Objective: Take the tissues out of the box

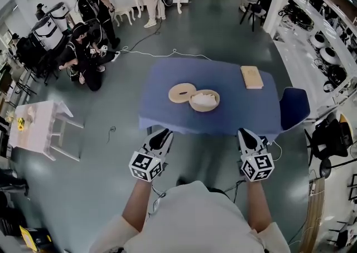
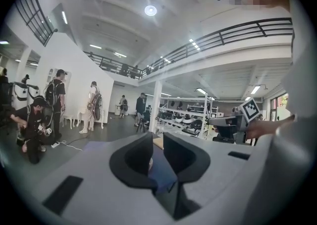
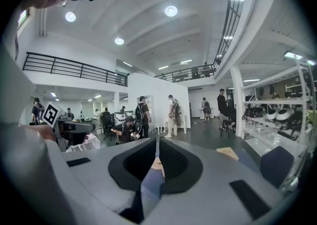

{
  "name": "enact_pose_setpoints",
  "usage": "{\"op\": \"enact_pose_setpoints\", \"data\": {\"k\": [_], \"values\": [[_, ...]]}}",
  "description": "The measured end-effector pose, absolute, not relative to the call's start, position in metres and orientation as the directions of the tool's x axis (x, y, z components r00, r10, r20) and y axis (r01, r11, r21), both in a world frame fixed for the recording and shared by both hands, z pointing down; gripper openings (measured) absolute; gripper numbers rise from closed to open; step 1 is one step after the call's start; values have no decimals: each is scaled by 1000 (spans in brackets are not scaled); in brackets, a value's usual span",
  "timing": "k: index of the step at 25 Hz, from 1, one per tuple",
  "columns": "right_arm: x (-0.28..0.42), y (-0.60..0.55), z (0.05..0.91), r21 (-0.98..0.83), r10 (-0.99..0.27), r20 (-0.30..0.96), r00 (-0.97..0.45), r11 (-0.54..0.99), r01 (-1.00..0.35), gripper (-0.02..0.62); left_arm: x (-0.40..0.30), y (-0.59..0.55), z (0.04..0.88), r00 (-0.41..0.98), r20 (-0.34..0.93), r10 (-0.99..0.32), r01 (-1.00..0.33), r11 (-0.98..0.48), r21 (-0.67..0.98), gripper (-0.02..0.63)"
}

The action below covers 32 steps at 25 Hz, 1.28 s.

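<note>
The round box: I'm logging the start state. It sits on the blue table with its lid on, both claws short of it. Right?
Not quite: the head view shows the lid off, lying on the blue table beside the round box, with white tissues exposed inside. The left claw and right claw are short of it, as you say.

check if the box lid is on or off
Off. The lid lies flat on the table left of the box, and the tissues show uncovered inside.
</note>
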State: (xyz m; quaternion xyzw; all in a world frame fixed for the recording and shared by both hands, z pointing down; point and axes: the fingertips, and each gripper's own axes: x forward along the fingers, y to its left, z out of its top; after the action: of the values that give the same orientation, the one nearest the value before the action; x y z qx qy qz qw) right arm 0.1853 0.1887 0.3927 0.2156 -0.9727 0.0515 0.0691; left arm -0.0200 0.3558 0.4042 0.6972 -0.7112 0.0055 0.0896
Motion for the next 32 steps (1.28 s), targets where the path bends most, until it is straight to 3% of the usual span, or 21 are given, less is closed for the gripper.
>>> {"op": "enact_pose_setpoints", "data": {"k": [17,32], "values": [[151,189,412,-62,-421,216,-881,895,-442,44,-45,351,432,68,188,-980,-987,-38,158,72],[100,49,434,-90,-344,244,-907,923,-374,44,-76,226,439,7,194,-981,-985,26,168,72]]}}
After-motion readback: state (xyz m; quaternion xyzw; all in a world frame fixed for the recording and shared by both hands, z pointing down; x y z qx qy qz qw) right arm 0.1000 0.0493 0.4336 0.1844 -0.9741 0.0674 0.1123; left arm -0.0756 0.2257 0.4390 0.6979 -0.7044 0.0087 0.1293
